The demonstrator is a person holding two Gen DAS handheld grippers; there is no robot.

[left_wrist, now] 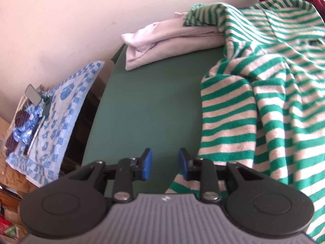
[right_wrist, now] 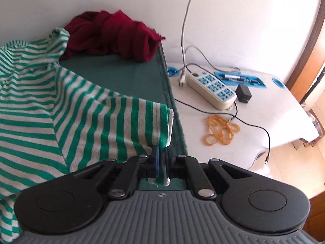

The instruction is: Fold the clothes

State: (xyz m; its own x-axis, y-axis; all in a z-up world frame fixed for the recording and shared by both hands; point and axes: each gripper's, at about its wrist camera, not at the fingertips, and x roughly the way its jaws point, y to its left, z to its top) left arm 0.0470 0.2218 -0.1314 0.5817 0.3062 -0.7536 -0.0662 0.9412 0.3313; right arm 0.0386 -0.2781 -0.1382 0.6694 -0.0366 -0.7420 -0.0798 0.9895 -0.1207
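Green cloth (left_wrist: 146,105) covers the work surface, which stands against a pale wall (left_wrist: 61,20). Left gripper (left_wrist: 165,162): jaws partly open, blue pads (left_wrist: 147,163) apart with bare green cloth showing between them; nothing held. Its right-hand pad sits just beside the edge of the green-and-white striped garment (left_wrist: 264,101); contact cannot be confirmed. Right gripper (right_wrist: 159,162): jaws nearly together, clamped on a hemmed corner of the same striped garment, with a strip of striped fabric pinched between the pads and its end showing behind them. The garment lies spread and rumpled across the middle of the green cloth, its gripped corner near the cloth's right edge. Garments counted: one striped; one pale pink folded garment (left_wrist: 162,42) at the back of the surface, touching the striped one, which overlaps it; one dark red crumpled garment (right_wrist: 113,34) at the far right corner. Off the surface to the left: one blue-and-white patterned towel (left_wrist: 61,122) with small items on it, among them one small mirror (left_wrist: 32,94). To the right, on a white table (right_wrist: 274,122): one white power strip (right_wrist: 211,89) with blue sockets, one black adapter (right_wrist: 243,93), one heap of orange rubber bands (right_wrist: 221,130) (individual count not readable), one black cable (right_wrist: 254,124), one blue tray (right_wrist: 239,79).
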